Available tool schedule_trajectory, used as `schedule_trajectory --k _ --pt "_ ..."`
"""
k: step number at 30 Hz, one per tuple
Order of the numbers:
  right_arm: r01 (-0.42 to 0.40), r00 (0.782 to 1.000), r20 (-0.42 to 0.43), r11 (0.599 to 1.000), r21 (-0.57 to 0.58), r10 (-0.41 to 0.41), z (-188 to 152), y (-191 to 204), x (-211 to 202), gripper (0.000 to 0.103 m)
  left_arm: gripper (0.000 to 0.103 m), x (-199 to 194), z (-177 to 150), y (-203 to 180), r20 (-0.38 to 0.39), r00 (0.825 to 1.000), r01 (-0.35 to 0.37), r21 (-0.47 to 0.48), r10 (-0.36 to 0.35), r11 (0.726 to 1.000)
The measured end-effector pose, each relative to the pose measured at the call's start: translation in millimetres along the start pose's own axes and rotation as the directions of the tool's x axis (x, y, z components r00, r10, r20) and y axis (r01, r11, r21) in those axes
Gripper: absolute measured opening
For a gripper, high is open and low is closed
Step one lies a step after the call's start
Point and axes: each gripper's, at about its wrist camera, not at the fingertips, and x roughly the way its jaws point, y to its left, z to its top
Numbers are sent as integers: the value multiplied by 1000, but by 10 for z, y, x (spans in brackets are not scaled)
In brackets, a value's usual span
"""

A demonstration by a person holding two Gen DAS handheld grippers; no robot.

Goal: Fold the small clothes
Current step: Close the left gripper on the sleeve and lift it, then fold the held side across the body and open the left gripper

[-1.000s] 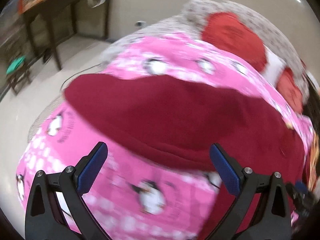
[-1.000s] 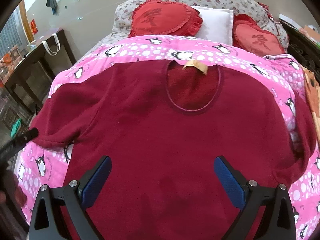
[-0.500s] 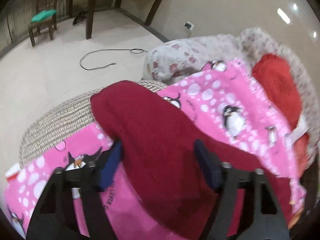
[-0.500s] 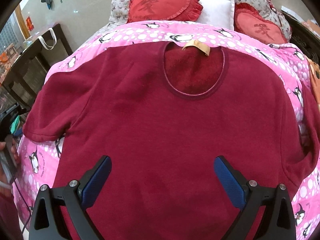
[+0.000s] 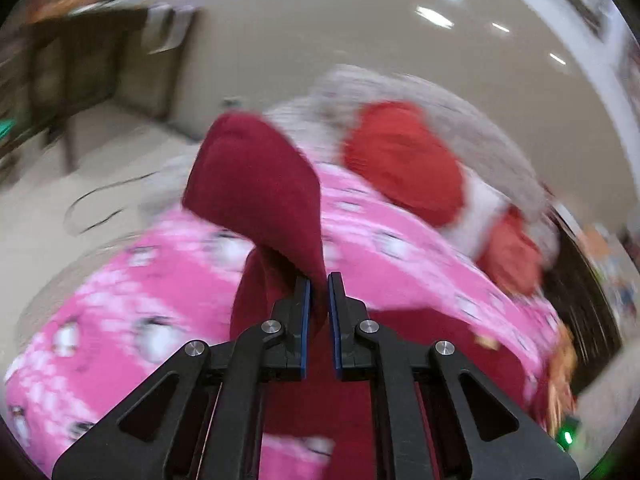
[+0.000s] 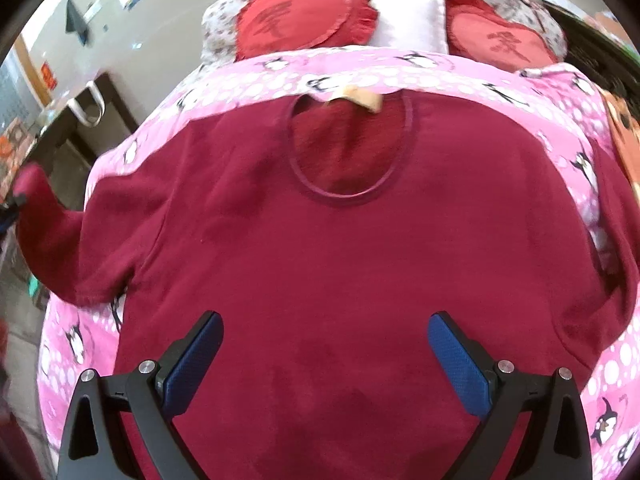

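**Sleeve pinched, ready to fold**

The dark red shirt lies flat on the pink penguin blanket, neck toward the red pillows. The left tongs are clamped on its sleeve, lifted off the bed's left edge, likely to fold it inward. The right tongs hang wide apart over the shirt, holding nothing.

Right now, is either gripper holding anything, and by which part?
The left gripper is shut on the dark red fleece top, pinching its sleeve near the cuff end and lifting it off the pink penguin blanket. The right gripper is open, holding nothing.
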Motion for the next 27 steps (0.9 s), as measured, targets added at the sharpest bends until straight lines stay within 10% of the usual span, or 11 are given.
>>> schedule_trajectory --k 8,14,16,20,27 --pt "36 999 16 997 72 -37 3 -400 -154 102 7 751 -991 -1172 -231 964 184 228 -131 956" --pt "10 1000 -6 992 130 -9 -30 -665 -191 102 7 1092 -1445 -1289 -401 914 196 289 -68 937" --pt "-16 1000 10 992 127 15 21 -679 -200 102 12 924 -1398 -1209 -374 925 187 297 -66 936" --pt "-113 993 43 990 84 110 187 -485 -197 102 70 453 -1094 -823 -228 972 126 280 -61 952" --pt "-294 954 60 955 -29 295 573 236 141 100 73 353 -709 2 -81 984 -136 210 156 968"
